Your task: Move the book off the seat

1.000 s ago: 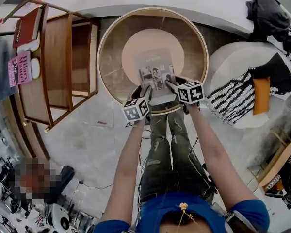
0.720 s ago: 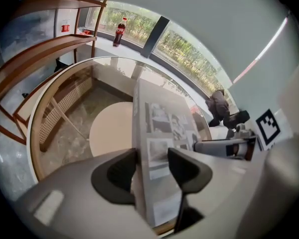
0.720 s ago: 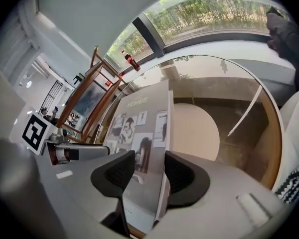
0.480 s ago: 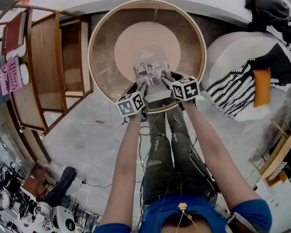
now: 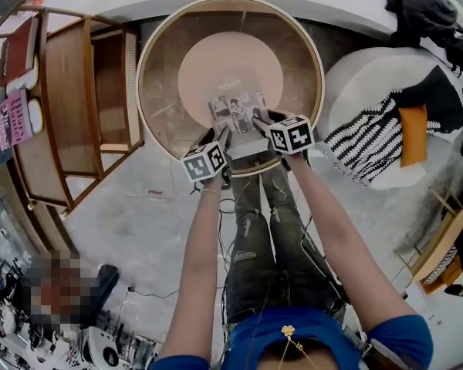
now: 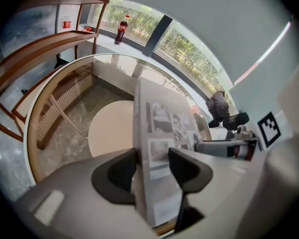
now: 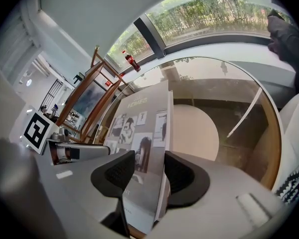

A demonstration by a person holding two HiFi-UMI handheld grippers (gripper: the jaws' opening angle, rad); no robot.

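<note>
Both arms stretch forward, side by side. The left gripper (image 6: 152,166) pinches the near left edge of the book (image 5: 235,108), whose grey cover of photographs juts ahead between both; the right gripper (image 7: 149,171) pinches its right edge.

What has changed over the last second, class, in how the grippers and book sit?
The book, clamped in the left gripper and right gripper, seems drawn slightly toward the person over the round glass top. Both grips held; nothing was released.
</note>
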